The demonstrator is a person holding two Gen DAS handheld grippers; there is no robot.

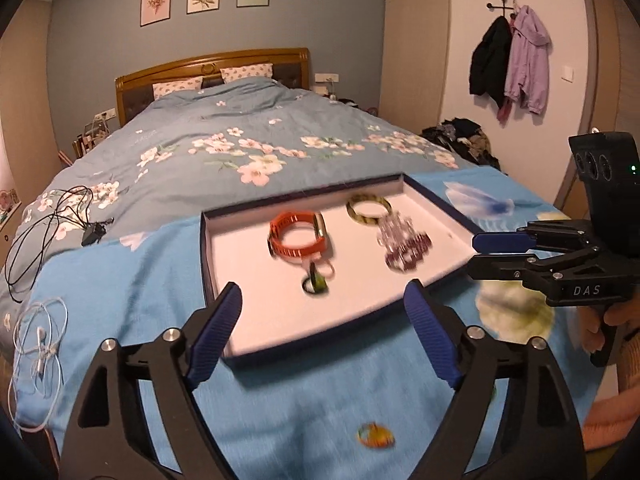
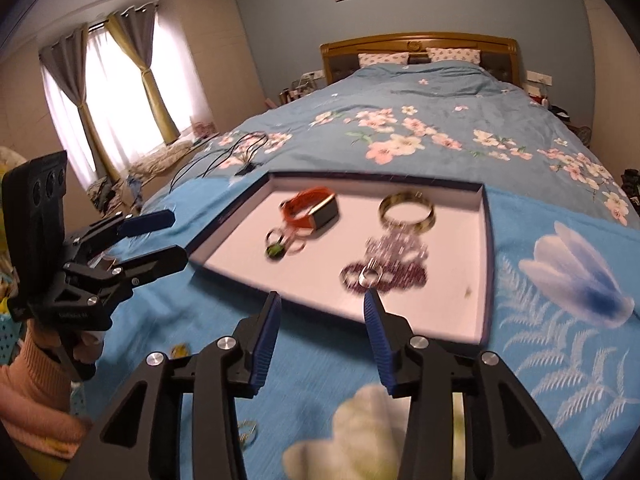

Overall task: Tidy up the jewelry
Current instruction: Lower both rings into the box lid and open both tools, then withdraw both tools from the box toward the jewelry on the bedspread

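Jewelry (image 2: 384,258) in tray (image 1: 214,248) (silver ring only in right view), both grippers' jaws released, empty.

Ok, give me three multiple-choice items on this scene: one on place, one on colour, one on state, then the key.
1. Where does the watch lie?
A. In the tray
B. On a pillow
C. On the floor

2. What colour is its strap?
A. Green
B. Orange
C. White

3. How does the left gripper stand?
A. Shut on a ring
B. Shut on the tray's rim
C. Open, holding nothing

Key: 1 A, it rests on the tray's white floor beside the bangle; 2 B, the strap shows orange in both views; 3 C, its fingers stand wide apart with nothing between them.
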